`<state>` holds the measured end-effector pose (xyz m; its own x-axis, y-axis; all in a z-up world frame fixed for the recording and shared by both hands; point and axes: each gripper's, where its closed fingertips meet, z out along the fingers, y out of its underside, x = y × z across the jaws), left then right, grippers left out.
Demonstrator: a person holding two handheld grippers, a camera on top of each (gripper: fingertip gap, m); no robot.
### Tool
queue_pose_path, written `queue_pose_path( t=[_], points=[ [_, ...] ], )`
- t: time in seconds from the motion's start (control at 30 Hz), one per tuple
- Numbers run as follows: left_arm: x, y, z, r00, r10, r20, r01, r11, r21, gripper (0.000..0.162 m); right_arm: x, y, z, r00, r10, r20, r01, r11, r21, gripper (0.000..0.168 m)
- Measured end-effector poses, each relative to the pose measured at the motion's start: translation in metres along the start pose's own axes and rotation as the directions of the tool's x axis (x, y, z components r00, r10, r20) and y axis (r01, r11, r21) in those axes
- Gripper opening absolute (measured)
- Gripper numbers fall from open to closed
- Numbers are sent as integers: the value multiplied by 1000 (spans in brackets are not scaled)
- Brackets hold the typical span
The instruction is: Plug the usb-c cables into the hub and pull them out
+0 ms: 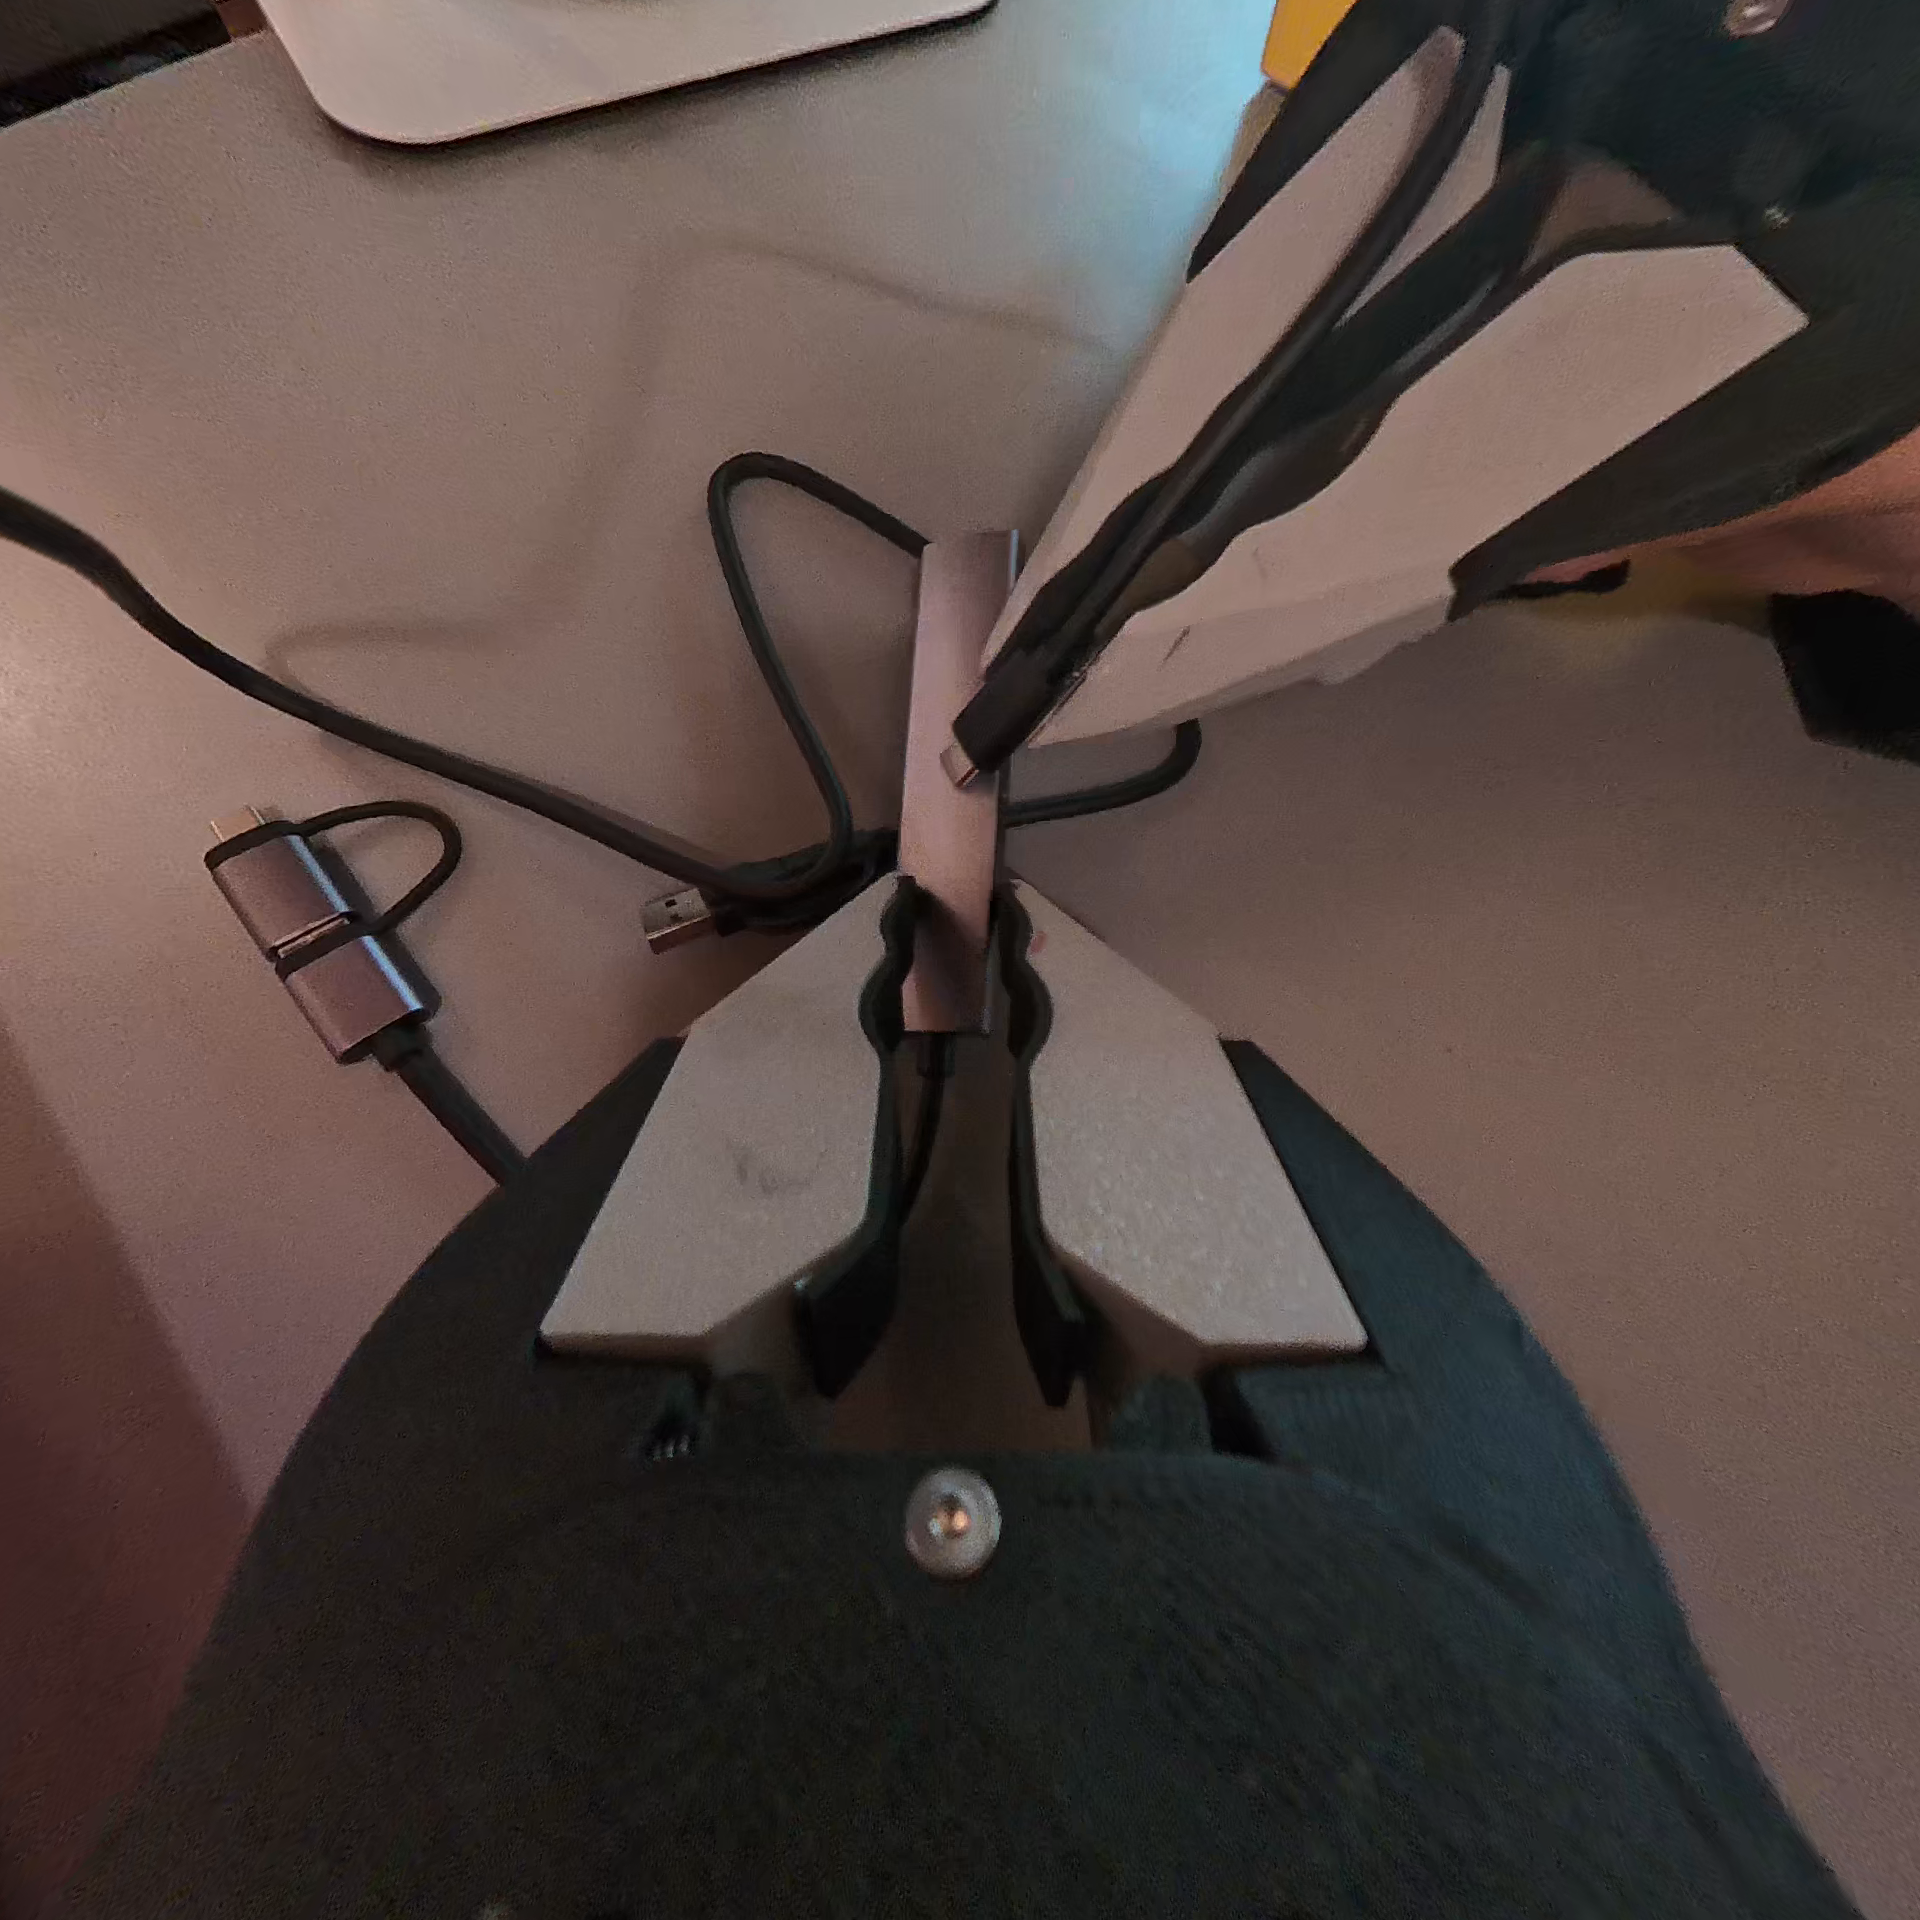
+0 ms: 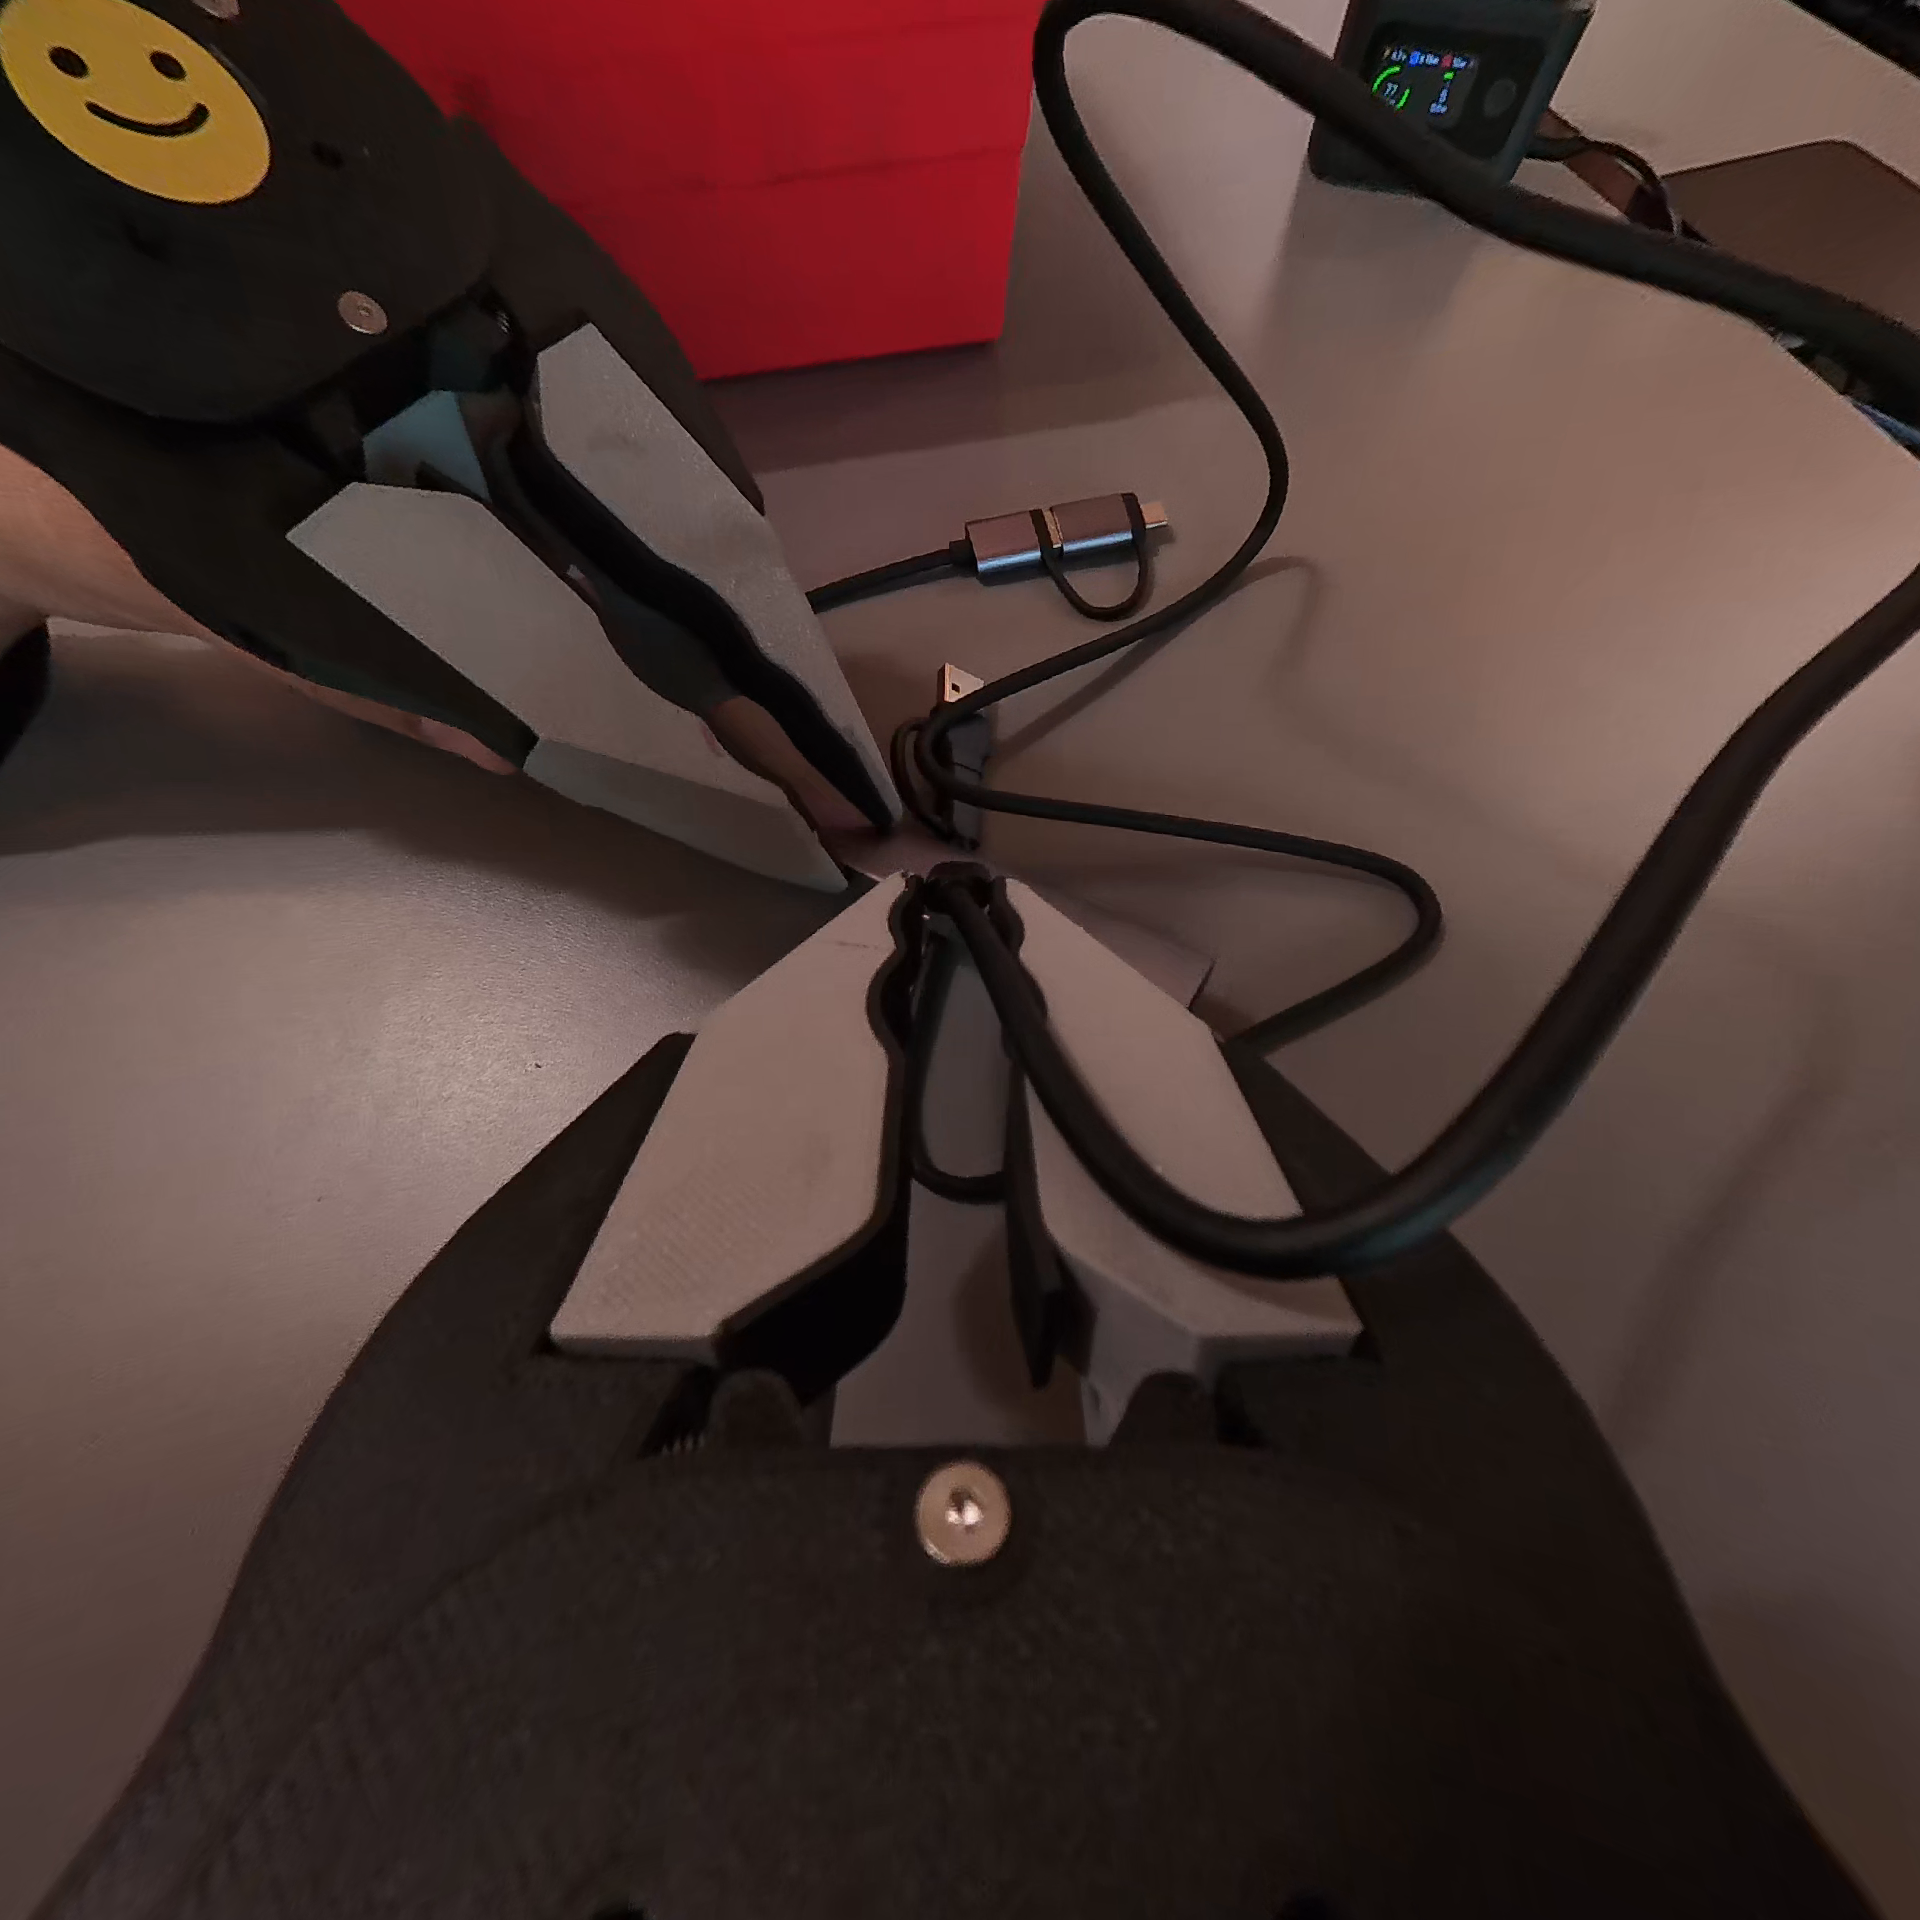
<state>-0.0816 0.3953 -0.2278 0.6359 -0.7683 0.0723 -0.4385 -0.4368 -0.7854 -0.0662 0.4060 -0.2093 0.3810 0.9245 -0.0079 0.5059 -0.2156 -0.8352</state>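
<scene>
A grey table [image 2: 1455, 644] carries a grey adapter plug [image 2: 1060, 540] on its black cable, with a red box [image 2: 790, 187] behind the plug, a small lit-screen device [image 2: 1439, 88] far right of the box, and loose black cables [image 2: 1226, 831].

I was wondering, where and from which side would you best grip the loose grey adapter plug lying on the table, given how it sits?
Grip the grey adapter plug across its long flat metal sides, coming from above with the fingers straddling its width. It lies flat on the table, apart from the hub. I would stay behind the joint, clear of the small black tether loop and the bare tip.
</scene>
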Motion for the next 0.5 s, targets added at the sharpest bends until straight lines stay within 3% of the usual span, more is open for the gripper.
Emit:
queue_pose_path(
  t=[0.13,0.2,0.5],
  points=[
    [0,-6,-4,1000,2,-6,-2,1000,20,0,-2,-7,-3,1000,-8,6,7,1000,27,9],
    [-14,1,-2,998,21,58,-20,1000,-24,0,-3,-8,-5,1000,-10,7,10,1000,30,9],
    [-4,1,-10,1000,-18,-6,18,999,-27,0,7,-9,-12,1000,18,-1,-18,999,50,9]
  ],
)
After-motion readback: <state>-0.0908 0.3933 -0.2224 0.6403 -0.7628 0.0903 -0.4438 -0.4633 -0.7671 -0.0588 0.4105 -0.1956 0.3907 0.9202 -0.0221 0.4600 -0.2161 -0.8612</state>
